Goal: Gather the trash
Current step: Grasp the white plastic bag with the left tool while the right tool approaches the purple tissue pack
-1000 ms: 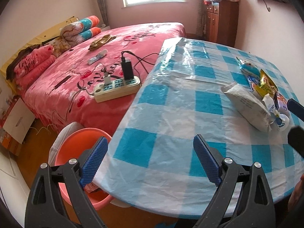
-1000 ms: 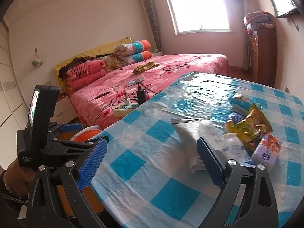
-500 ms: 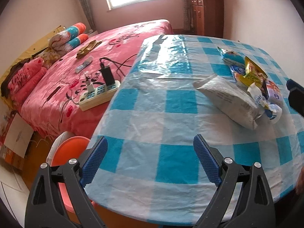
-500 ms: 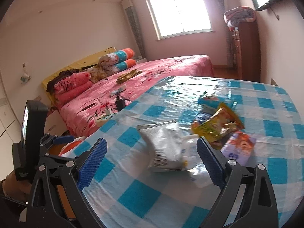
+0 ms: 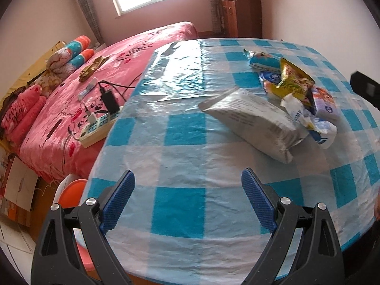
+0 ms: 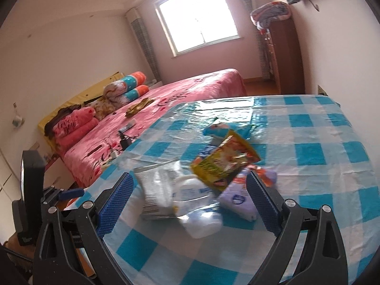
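Observation:
A pile of trash lies on the blue-checked table [image 5: 180,137]: a grey-white bag [image 5: 256,121], a yellow snack packet [image 5: 294,80], a clear plastic bottle [image 5: 320,128], a purple tissue pack [image 5: 325,104] and a blue wrapper [image 5: 263,61]. My left gripper [image 5: 187,199] is open and empty over the table's near edge, short of the bag. My right gripper [image 6: 190,201] is open, its jaws on either side of the bottle [image 6: 197,211], with the bag [image 6: 159,185], the yellow packet [image 6: 225,163] and the tissue pack [image 6: 239,199] close by.
An orange basin [image 5: 71,192] stands on the floor below the table's left edge. A pink bed [image 5: 78,95] with a power strip [image 5: 102,123] lies to the left. A wooden cabinet [image 5: 239,7] stands at the back wall.
Both grippers have moved forward and to the right over the table. The trash pile is now closer, and the right gripper's jaws now flank the bottle. The basin has slid mostly out of view.

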Available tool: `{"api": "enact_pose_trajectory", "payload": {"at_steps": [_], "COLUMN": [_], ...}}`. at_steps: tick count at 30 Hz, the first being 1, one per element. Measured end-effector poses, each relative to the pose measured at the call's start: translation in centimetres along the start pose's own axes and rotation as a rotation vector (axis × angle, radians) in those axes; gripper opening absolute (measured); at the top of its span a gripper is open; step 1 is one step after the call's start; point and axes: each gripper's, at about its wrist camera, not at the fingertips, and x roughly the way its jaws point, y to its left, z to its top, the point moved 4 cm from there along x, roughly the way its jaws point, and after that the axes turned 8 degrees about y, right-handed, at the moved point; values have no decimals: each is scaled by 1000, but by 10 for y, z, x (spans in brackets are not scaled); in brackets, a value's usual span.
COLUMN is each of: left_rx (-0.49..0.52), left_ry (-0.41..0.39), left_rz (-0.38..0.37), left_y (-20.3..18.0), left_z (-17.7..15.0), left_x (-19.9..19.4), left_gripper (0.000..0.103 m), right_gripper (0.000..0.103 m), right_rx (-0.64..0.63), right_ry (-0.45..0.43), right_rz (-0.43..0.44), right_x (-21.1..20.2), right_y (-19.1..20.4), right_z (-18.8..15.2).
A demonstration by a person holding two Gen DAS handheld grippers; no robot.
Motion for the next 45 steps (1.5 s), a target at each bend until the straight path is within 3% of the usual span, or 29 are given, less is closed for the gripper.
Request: {"api": "enact_pose_trajectory", "payload": {"at_steps": [6, 16, 21, 26, 38, 45], "left_rx": [32, -88, -135, -181, -179, -189], "left_ry": [9, 80, 96, 116, 125, 127], "left_rz": [-41, -374, -427, -412, -322, -290], "left_y": [-21, -46, -51, -53, -61, -64], "left_z": [1, 14, 27, 42, 81, 95], "left_x": [-1, 4, 14, 30, 52, 64], "left_gripper": [92, 92, 92, 92, 92, 92], "right_gripper": [94, 94, 94, 94, 94, 94], "right_rx": [28, 106, 128, 138, 146, 136], "right_ry": [-25, -14, 31, 79, 212, 244], "right_rz": [-63, -144, -157, -150, -107, -113], "right_x": [-6, -4, 7, 21, 53, 61], "right_y": [-26, -71, -82, -91, -94, -90], "right_z": [3, 2, -1, -2, -7, -7]}}
